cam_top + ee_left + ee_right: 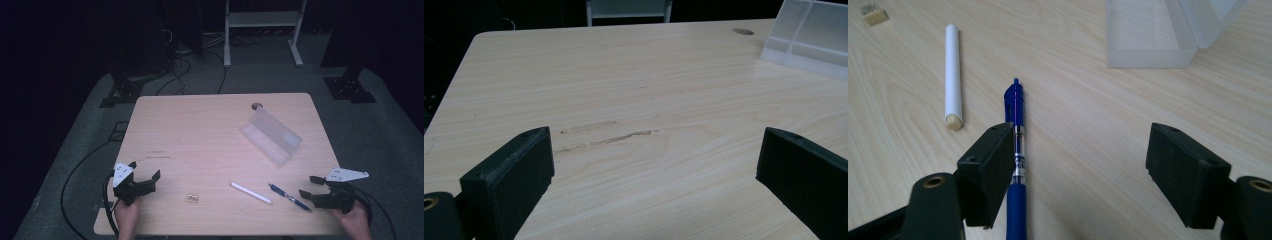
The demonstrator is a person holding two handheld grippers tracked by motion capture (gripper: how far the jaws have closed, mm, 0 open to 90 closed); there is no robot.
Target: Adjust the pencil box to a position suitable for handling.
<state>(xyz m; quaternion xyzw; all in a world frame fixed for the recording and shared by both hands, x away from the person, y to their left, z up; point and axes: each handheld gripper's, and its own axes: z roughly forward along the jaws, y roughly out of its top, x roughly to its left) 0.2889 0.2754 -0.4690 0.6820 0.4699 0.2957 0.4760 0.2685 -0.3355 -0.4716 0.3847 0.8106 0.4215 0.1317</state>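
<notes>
With the right gripper (pixel 1080 175) held open, the blue pen (pixel 1016 150), lying at seven o'clock of the clear box (pixel 272 135), is best centred between the jaws before squeezing.

In the right gripper view, the blue pen (pixel 1015 150) is running out of the bottom edge of the picture, and one black jaw is covering part of its clear middle. The clear plastic box (pixel 1153 35) is being cut off by the top edge, so its lid is not showing fully. A small beige thing (pixel 874 16) near the top left corner is too small to identify; the marks on it are unreadable. In the left gripper view, the clear plastic box (pixel 809 35) is being cut by the top and right edges. In the high view, the hands are leaving the picture at the bottom edge, near the front edge of the table (pixel 210 135).
</notes>
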